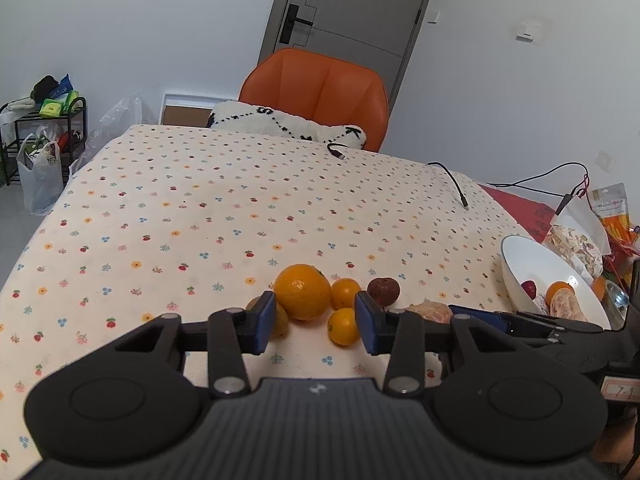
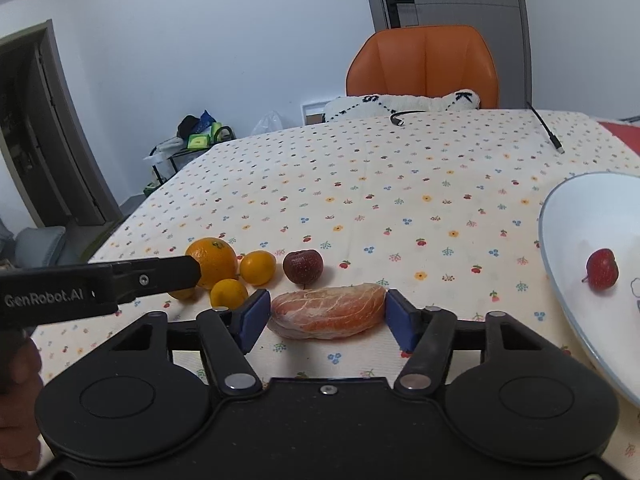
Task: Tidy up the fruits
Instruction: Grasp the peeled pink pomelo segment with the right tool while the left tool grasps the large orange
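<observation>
My right gripper point(image 2: 328, 316) is shut on a peeled mandarin point(image 2: 326, 312) that rests on the flowered cloth, with a blue pad against each end. My left gripper point(image 1: 316, 322) is open around a big orange point(image 1: 302, 296) and a small orange point(image 1: 344, 326). Another small orange point(image 1: 345, 293), a dark red fruit point(image 1: 383, 291) and a yellowish fruit point(image 1: 280, 320) half hidden by the left finger lie close by. To the right, the white bowl point(image 1: 516, 264) holds a red fruit point(image 2: 602, 269), a small orange point(image 1: 558, 290) and a peeled mandarin point(image 1: 568, 306).
The table wears a flowered cloth point(image 1: 240, 208). An orange chair point(image 1: 320, 88) with a white cushion stands at the far edge. Two cable ends point(image 1: 460, 192) lie at the back right. Snack bags point(image 1: 580, 244) sit behind the bowl. A shelf and bags point(image 1: 40, 140) stand at the left.
</observation>
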`<state>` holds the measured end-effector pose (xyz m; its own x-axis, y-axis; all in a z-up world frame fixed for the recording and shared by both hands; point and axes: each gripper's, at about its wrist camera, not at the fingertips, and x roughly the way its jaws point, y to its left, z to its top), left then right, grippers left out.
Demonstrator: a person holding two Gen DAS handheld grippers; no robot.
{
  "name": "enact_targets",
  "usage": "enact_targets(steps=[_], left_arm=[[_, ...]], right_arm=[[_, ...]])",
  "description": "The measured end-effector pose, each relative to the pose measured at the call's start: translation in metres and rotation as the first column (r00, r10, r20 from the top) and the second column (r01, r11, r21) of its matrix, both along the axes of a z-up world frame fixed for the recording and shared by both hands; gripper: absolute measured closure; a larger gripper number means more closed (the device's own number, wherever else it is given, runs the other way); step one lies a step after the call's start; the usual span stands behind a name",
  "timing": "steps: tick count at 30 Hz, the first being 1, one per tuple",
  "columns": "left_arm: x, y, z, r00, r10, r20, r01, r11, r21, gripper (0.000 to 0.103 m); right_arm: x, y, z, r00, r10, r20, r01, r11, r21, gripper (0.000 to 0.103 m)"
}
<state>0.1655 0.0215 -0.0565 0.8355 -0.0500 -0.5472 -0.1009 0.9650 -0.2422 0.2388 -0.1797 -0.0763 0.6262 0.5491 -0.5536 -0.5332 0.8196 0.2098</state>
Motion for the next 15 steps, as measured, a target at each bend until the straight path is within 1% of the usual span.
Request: enact_targets(steps=[2,4,6,9,12,15], left_arm=[[0.001,0.0,0.0,1.0,0.008,0.0,-0.008,1.0,0.004,0.061],[0.002,0.001,0.001,1.0,0.018,0.005,-0.018,1.0,0.012,0.061],[0.005,0.001,0.002,1.0,0.024,0.008,-0.024,1.0,0.02,0.061],[0.01,0.002,0.003,1.0,0.03,0.007,-0.03,0.999,0.024,0.061],[0.015,0.003,0.002,1.0,0.031,0.004,-0.031,0.999,0.03,0.061],[0.021,0.003,0.001,1.0,0.029,0.003,-0.029,0.999,0.038,0.061]], right_arm=[[0.0,-0.004,0.001,1.0,-0.002,-0.01,0.002,1.0,0.019,0.047],[0.0,-0.008,0.003,1.0,-0.008,-0.008,0.008,1.0,0.03,0.052],[0.0,-0.011,0.004,1.0,-0.008,-0.014,0.008,0.999,0.036,0.053],[0.001,-0.012,0.003,1.0,-0.008,-0.022,0.009,0.999,0.04,0.053],[0.002,-0.01,0.003,1.0,-0.004,-0.024,0.005,0.999,0.034,0.049],[0.003,-0.007,0.003,1.0,0.004,-0.014,-0.003,1.0,0.023,0.048]])
